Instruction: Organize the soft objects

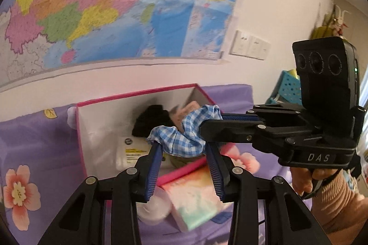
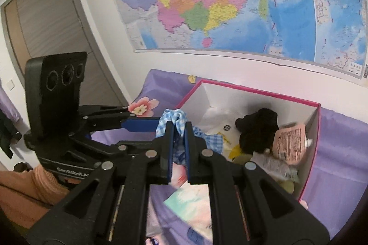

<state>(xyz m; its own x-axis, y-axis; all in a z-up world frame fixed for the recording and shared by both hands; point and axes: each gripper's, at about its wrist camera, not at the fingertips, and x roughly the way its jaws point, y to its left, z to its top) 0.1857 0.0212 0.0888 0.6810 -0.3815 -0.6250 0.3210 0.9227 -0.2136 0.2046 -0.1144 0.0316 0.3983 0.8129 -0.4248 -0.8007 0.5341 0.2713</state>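
**Checked cloth held between two grippers above the pink box**

To the left of the left gripper (image 1: 182, 146) spreads a purple flowered bedcover (image 1: 34, 141); a large wall map (image 1: 92, 3) hangs ahead on the white wall. Straight ahead of it stands the pink-rimmed box (image 1: 138, 95), holding a black soft item (image 1: 151, 118) and packets. The blue checked cloth (image 1: 184, 132) is stretched between both tools: the left gripper's pads press its lower end, and the right gripper (image 2: 179, 130) is clenched tight on its other end. A pastel packet (image 1: 195, 194) lies below. Right of the right gripper, a blue basket (image 1: 289, 86) stands beside the bed.
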